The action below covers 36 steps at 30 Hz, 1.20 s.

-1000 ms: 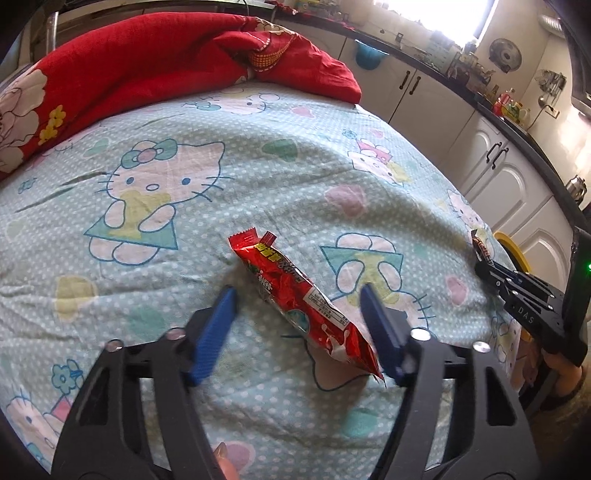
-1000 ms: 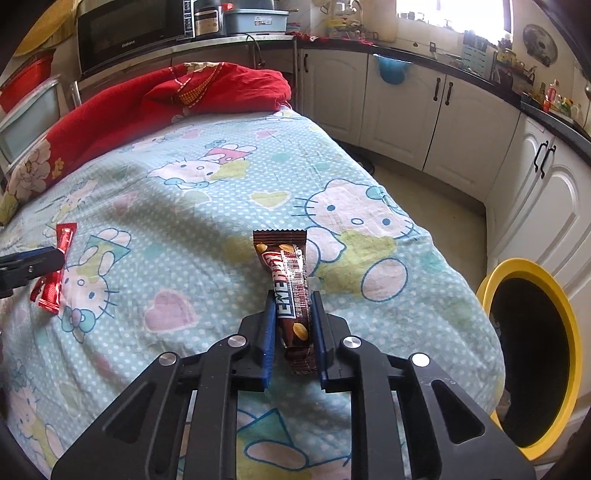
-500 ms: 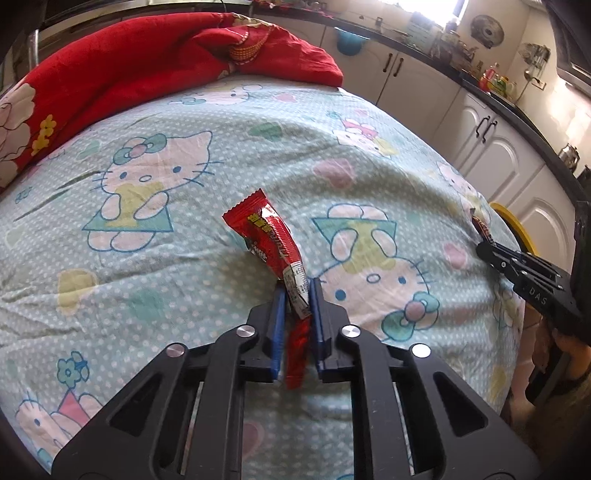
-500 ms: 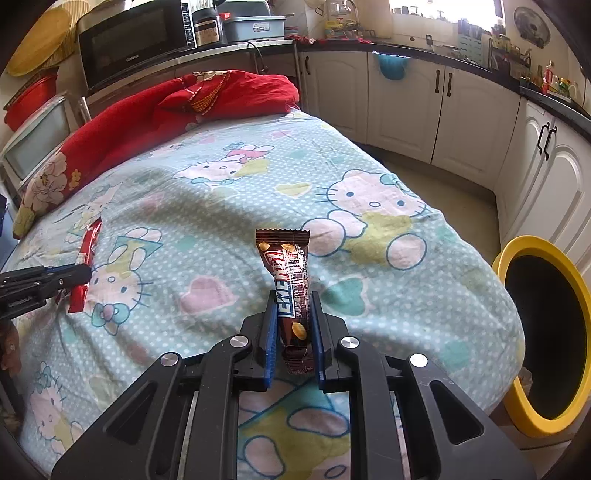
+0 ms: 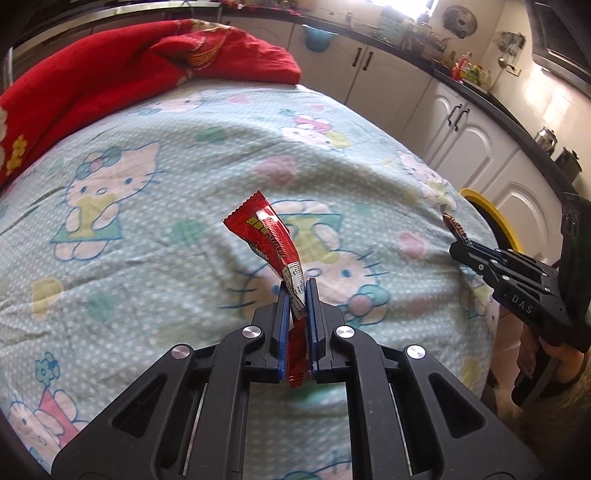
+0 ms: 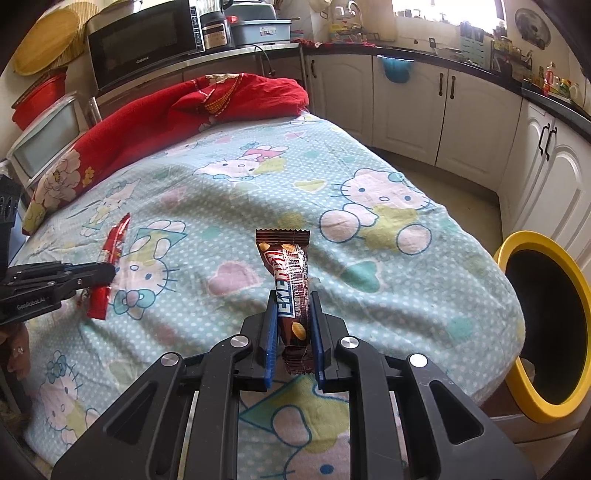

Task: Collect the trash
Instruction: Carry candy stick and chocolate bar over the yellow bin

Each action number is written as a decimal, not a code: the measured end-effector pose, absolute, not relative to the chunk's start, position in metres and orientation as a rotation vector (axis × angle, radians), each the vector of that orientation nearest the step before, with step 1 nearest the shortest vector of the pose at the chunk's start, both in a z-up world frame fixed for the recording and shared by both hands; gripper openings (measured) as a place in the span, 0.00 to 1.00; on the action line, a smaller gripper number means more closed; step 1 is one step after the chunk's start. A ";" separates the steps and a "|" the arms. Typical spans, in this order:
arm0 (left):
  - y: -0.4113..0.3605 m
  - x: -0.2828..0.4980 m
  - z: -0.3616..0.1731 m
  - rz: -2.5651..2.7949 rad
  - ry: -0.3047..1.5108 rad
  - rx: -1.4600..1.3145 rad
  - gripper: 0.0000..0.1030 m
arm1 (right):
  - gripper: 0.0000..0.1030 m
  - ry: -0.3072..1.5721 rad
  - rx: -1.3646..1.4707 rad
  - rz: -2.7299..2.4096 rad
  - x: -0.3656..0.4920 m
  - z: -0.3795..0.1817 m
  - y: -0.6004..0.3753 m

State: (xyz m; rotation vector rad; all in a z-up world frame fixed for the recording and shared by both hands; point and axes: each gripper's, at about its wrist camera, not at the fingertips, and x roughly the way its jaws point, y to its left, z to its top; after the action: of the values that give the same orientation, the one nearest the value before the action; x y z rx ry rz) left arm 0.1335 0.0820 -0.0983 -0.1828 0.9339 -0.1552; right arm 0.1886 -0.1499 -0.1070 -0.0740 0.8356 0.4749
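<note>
Bright daylight from a blown-out window (image 6: 443,11) at upper right of the frame. Soft shadows across the bedsheet (image 5: 184,258). Small glare on a red wrapper (image 5: 271,240). Heavy fisheye bending, dark vignetted corners.

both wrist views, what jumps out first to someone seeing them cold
Each gripper is clamped on a wrapper held above the Hello Kitty sheet: the left gripper on a red packet, the right gripper on a brown snack bar. A yellow-rimmed bin stands at the bed's right corner.
</note>
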 end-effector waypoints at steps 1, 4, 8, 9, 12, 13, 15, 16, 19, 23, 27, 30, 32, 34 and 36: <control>0.079 0.135 -0.097 -0.163 0.932 -0.180 0.04 | 0.15 0.833 -0.071 0.471 0.188 -0.106 -0.152; 0.071 0.141 -0.094 -0.182 0.926 -0.172 0.04 | 0.15 0.827 -0.062 0.457 0.186 -0.102 -0.159; 0.056 0.150 -0.087 -0.212 0.913 -0.157 0.04 | 0.15 0.821 -0.047 0.435 0.184 -0.099 -0.170; 0.053 0.151 -0.086 -0.218 0.909 -0.154 0.04 | 0.15 0.819 -0.044 0.430 0.184 -0.098 -0.173; 0.042 0.158 -0.083 -0.243 0.904 -0.145 0.04 | 0.15 0.812 -0.033 0.410 0.183 -0.095 -0.181; 0.038 0.161 -0.083 -0.251 0.902 -0.142 0.04 | 0.15 0.810 -0.028 0.402 0.182 -0.094 -0.185; 0.029 0.165 -0.080 -0.270 0.897 -0.133 0.04 | 0.15 0.808 -0.021 0.386 0.182 -0.092 -0.191; 0.024 0.166 -0.079 -0.278 0.895 -0.130 0.04 | 0.15 0.807 -0.015 0.377 0.182 -0.091 -0.195; 0.012 0.171 -0.076 -0.302 0.891 -0.121 0.04 | 0.15 0.800 -0.004 0.352 0.182 -0.088 -0.206; -0.006 0.180 -0.071 -0.337 0.884 -0.106 0.04 | 0.15 0.792 0.013 0.317 0.183 -0.085 -0.222; -0.023 0.187 -0.066 -0.367 0.874 -0.091 0.04 | 0.15 0.784 0.036 0.278 0.183 -0.081 -0.239; -0.037 0.193 -0.062 -0.391 0.869 -0.080 0.04 | 0.15 0.775 0.051 0.246 0.183 -0.078 -0.253; -0.044 0.197 -0.061 -0.407 0.866 -0.075 0.04 | 0.15 0.772 0.063 0.229 0.183 -0.077 -0.261; -0.052 0.200 -0.059 -0.421 0.865 -0.070 0.04 | 0.15 0.769 0.075 0.209 0.182 -0.077 -0.271; -0.062 0.205 -0.058 -0.438 0.863 -0.064 0.04 | 0.15 0.768 0.088 0.192 0.182 -0.076 -0.279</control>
State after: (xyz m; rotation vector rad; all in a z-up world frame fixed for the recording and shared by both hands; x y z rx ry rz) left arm 0.2048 -0.0619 -0.0577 -0.0638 0.8626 -0.4380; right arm 0.1822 -0.2788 -0.0765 0.0876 0.7679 0.1919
